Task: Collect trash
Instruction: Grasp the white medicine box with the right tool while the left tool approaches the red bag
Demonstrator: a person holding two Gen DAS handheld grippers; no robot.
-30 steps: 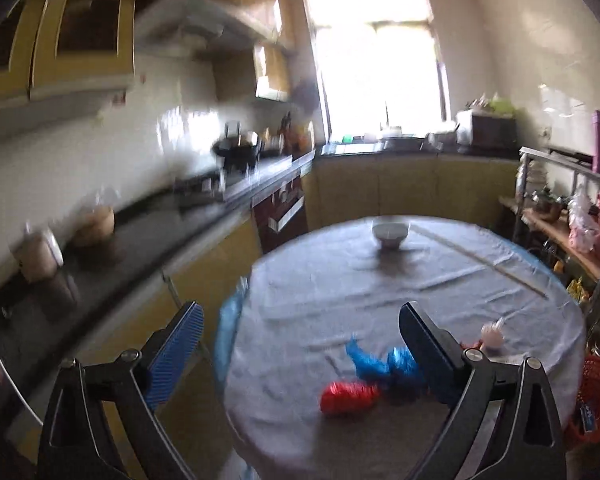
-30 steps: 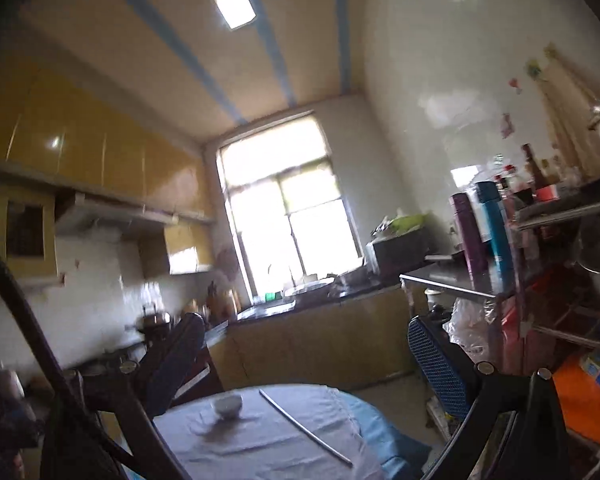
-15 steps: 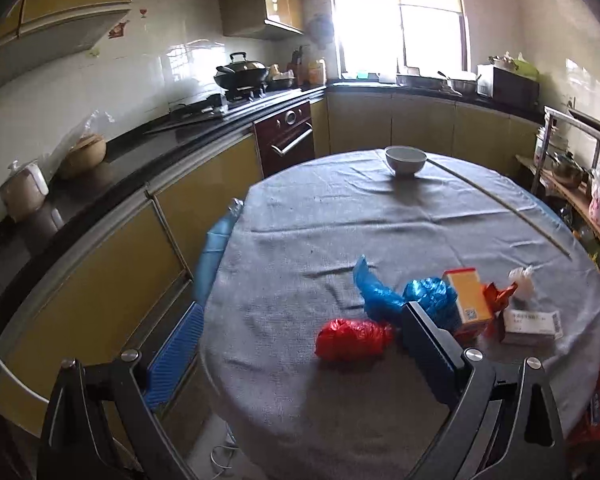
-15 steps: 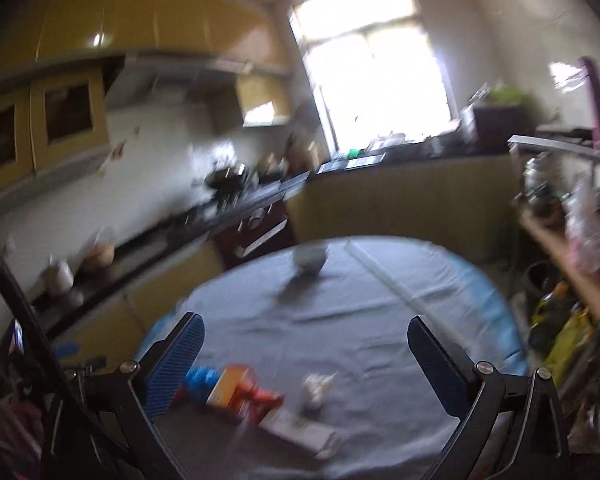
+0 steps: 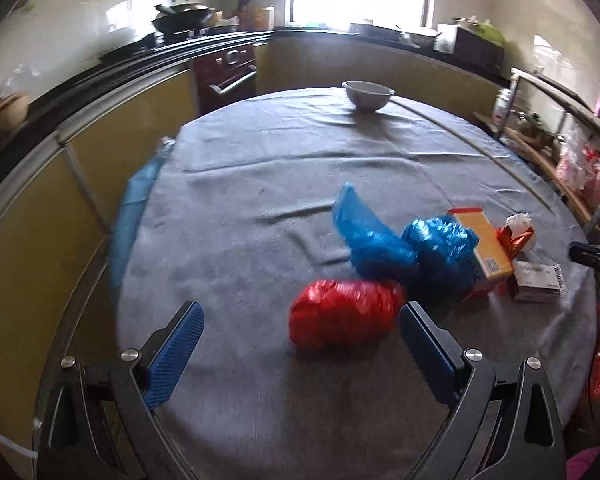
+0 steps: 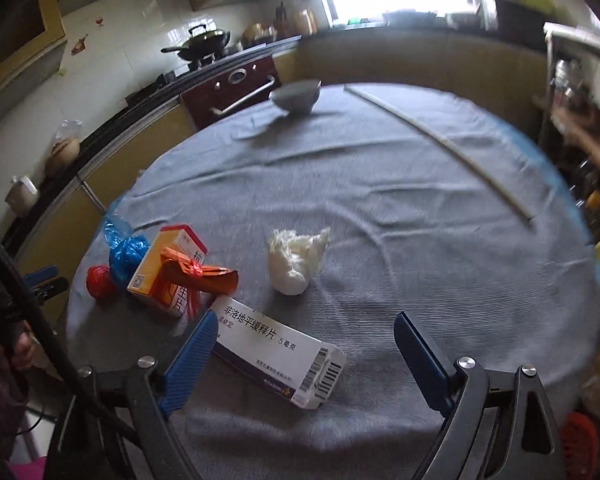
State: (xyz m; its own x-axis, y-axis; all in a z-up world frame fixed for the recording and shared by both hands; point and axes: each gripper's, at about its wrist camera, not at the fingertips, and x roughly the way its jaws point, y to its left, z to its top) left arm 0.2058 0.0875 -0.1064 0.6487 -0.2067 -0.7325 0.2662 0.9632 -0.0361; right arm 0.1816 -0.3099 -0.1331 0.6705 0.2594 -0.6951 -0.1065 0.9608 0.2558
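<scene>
Trash clusters near the table's (image 5: 228, 208) front edge: red bag (image 5: 342, 312), blue bags (image 5: 400, 244), two boxes, white wad (image 6: 296, 256). Left tongs (image 5: 300, 340) and right tongs (image 6: 300, 350) gape wide, holding nothing. Best centre the jaws over one piece before closing. Any bin is unseen; the blurred red thing off the right edge is perhaps a basket.

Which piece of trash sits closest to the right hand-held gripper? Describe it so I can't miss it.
On the round grey-clothed table, look at the near edge, just ahead of the right hand-held gripper. The flat white cardboard medicine box lies there, the only item with a barcode end.
</scene>
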